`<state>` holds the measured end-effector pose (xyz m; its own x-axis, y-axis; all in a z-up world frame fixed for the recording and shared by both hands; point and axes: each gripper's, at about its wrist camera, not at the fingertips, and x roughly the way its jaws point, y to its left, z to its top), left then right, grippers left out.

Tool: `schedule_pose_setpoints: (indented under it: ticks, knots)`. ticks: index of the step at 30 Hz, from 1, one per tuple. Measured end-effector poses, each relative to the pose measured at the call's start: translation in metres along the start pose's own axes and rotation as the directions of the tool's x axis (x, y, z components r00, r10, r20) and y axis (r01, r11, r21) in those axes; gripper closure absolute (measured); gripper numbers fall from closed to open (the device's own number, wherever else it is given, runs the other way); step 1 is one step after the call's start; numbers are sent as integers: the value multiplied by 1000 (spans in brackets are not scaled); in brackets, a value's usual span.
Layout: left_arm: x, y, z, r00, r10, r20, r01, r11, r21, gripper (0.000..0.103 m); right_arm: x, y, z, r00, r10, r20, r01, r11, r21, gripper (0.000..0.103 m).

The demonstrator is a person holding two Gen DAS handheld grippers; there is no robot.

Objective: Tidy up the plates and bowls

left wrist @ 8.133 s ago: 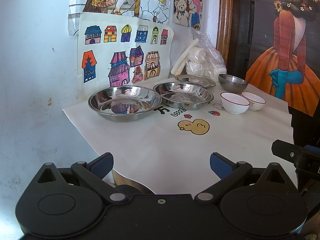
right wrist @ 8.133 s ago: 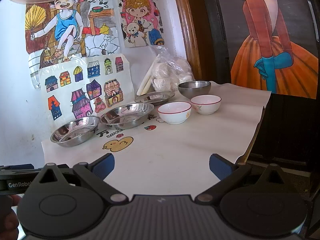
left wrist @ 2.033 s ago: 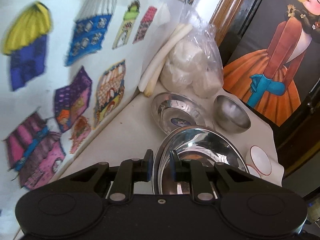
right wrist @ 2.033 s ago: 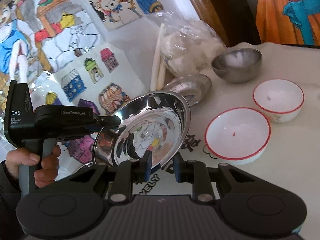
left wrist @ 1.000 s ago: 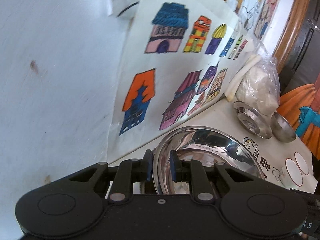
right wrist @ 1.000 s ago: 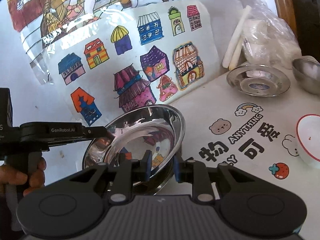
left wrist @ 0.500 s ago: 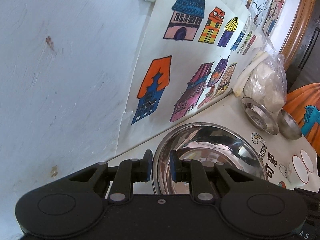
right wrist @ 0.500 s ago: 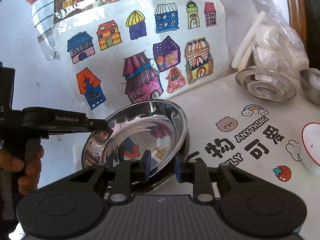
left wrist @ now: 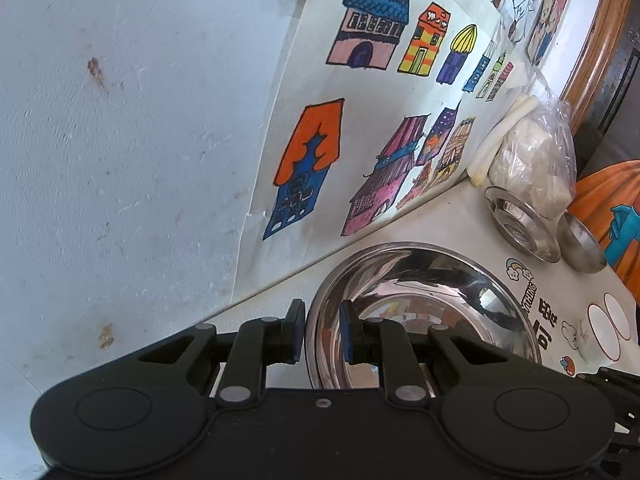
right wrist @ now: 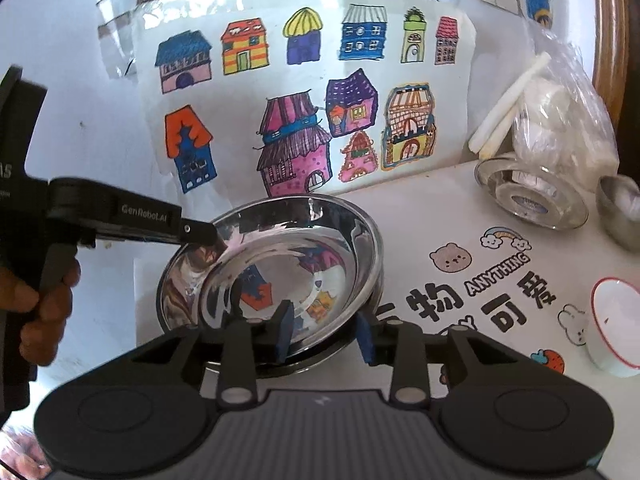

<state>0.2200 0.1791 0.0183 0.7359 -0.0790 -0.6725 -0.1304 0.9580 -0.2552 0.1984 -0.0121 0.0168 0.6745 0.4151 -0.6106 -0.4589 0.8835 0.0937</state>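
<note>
1. Letting go now, the right claw (right wrist: 325, 334) has just been opening, and its blue pads stand off the rim of the top steel plate (right wrist: 296, 268).
2. That plate now sits inside the other steel plate (right wrist: 176, 300) by the wall, not out on the desk (right wrist: 420, 216) like before.
3. Pinching the far rim, the left claw (left wrist: 322, 334) stays shut on it.
4. Stacking these two looks almost done; the small steel plate (right wrist: 532, 196), steel bowl (right wrist: 622, 208) and white bowl (right wrist: 618, 326) wait.
</note>
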Motion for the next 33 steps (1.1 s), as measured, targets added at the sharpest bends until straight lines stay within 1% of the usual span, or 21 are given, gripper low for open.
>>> schedule_pose_setpoints:
  ticks: [4,9,13,14,15,16,17,18,19,21,24,26,27,31,33]
  knots:
    - [0,1,0,1000,-1,-1,1,1000,-1,83,0,0,0,1000,-9,-4,9,1000,-14,64]
    - [0,-2,0,1000,3,1,-3,1000,8,79,1,4,-1,999,-47,-9,46,998,-45,50]
    - [-2,-2,0,1000,7,9,-7,1000,8,78,-4,4,-1,999,-51,7,51,997,-55,42]
    - [-3,-3,0,1000,9,13,-9,1000,10,73,-5,3,-1,999,-52,10,52,997,-53,40]
    - [-5,-3,1,1000,14,20,-14,1000,13,64,-6,1,-1,999,-49,14,50,998,-47,37]
    - [-8,-5,0,999,21,32,-21,1000,19,60,-8,-1,-1,999,-46,21,47,998,-42,35]
    - [-9,-7,1,999,28,41,-29,999,28,50,-10,-3,-1,999,-44,26,45,998,-36,32]
    - [-11,-9,1,998,36,51,-38,999,36,43,-12,-4,-1,999,-44,32,45,999,-31,29]
    - [-14,-12,1,997,43,63,-46,998,46,40,-14,-6,-2,998,-43,38,44,999,-26,27]
    - [-18,-18,2,995,49,82,-54,997,61,22,-19,-10,-2,998,-43,52,44,999,-16,19]
    - [-26,-28,3,991,53,123,-64,995,80,7,-28,-18,-2,995,-45,87,45,999,8,10]
    - [-31,-38,4,987,56,149,-71,993,98,2,-36,-25,-2,992,-49,116,46,998,30,5]
    - [-33,-43,5,986,55,158,-73,991,109,1,-40,-29,-2,990,-53,130,48,998,39,3]
    - [-38,-66,12,983,44,177,-72,985,156,1,-56,-50,0,980,-80,182,66,994,82,1]
    - [-40,-79,18,982,35,183,-68,982,175,1,-67,-64,2,971,-103,215,81,990,112,0]
